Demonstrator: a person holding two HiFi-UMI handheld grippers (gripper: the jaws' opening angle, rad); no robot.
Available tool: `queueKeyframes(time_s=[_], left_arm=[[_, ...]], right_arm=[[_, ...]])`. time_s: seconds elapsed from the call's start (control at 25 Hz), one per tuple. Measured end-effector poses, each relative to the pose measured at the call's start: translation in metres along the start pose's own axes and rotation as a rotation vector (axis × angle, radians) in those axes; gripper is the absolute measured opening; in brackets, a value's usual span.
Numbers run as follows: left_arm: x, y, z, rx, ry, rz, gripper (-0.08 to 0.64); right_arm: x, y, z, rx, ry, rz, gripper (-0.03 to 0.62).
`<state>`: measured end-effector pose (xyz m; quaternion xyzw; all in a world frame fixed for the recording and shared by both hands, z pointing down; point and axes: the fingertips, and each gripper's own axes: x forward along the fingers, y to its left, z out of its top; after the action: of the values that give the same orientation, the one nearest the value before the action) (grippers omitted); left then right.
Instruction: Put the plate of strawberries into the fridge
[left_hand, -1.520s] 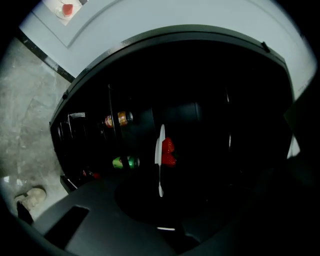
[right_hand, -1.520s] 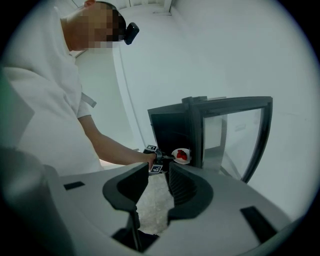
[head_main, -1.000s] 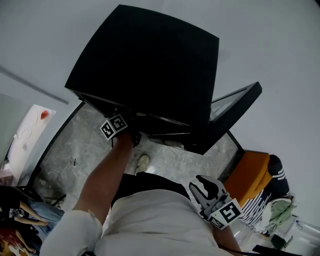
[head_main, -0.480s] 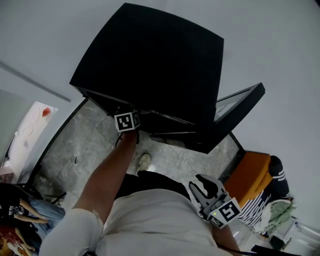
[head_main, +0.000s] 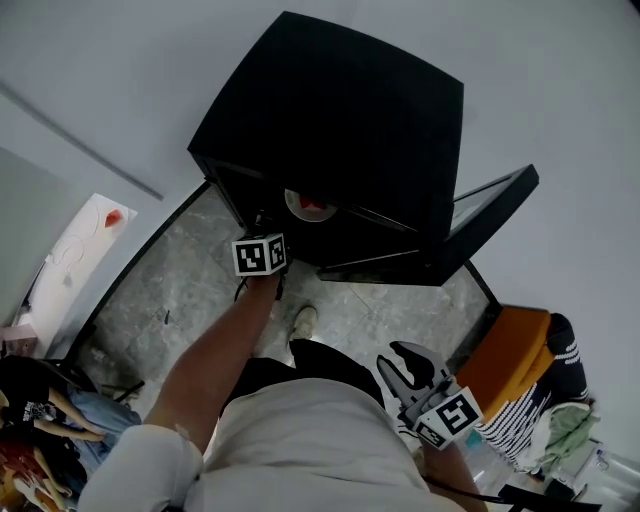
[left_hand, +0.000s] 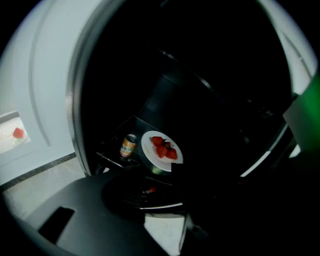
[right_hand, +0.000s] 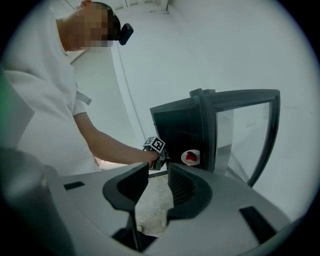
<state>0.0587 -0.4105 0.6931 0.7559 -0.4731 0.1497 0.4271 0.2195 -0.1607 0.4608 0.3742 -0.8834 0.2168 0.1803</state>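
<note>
A white plate of strawberries (left_hand: 161, 150) rests on a shelf inside the black fridge (head_main: 340, 130), beside an orange can (left_hand: 128, 145). The head view shows the plate (head_main: 308, 205) just inside the opening. My left gripper (head_main: 264, 238) hangs in front of the fridge, apart from the plate, its jaws opening with nothing between them. In its own view its dark fingers (left_hand: 75, 215) frame the plate from below. The right gripper view shows the left gripper (right_hand: 161, 159) short of the plate (right_hand: 190, 157). My right gripper (head_main: 410, 365) stands open and empty near my waist.
The fridge's glass door (head_main: 480, 215) is swung open to the right. An orange seat (head_main: 505, 350) with striped cloth (head_main: 535, 400) stands at the right. A white table (head_main: 80, 250) with a red item is at the left. My shoe (head_main: 303, 322) is on the marble floor.
My left gripper has drawn back from the fridge opening and now stands apart from it. The plate, hidden earlier, now shows on the shelf. The right gripper has barely moved.
</note>
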Motion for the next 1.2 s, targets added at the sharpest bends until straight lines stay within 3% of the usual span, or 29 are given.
queueKeyframes(time_s=[0.2, 0.36, 0.52, 0.64, 0.92, 1.2], left_arm=[[-0.062, -0.012, -0.008, -0.02, -0.025, -0.176, 0.16], [-0.127, -0.027, -0.018, -0.024, -0.048, -0.366, 0.158], [-0.211, -0.053, -0.035, 0.045, -0.035, -0.592, 0.156], [-0.279, -0.067, -0.055, 0.126, 0.003, -0.718, 0.138], [-0.393, -0.069, -0.101, 0.241, 0.094, -0.829, 0.046], [-0.468, -0.08, -0.135, 0.35, 0.106, -0.92, 0.032]], right_arm=[[0.019, 0.038, 0.004, -0.024, -0.023, 0.023, 0.123], [0.034, 0.073, 0.003, -0.031, -0.038, 0.029, 0.123], [0.045, 0.115, 0.005, -0.018, -0.076, 0.041, 0.121], [0.051, 0.151, 0.001, -0.024, -0.09, 0.05, 0.12], [0.059, 0.221, -0.021, -0.04, -0.096, 0.044, 0.097], [0.052, 0.276, -0.039, -0.052, -0.099, 0.026, 0.084]])
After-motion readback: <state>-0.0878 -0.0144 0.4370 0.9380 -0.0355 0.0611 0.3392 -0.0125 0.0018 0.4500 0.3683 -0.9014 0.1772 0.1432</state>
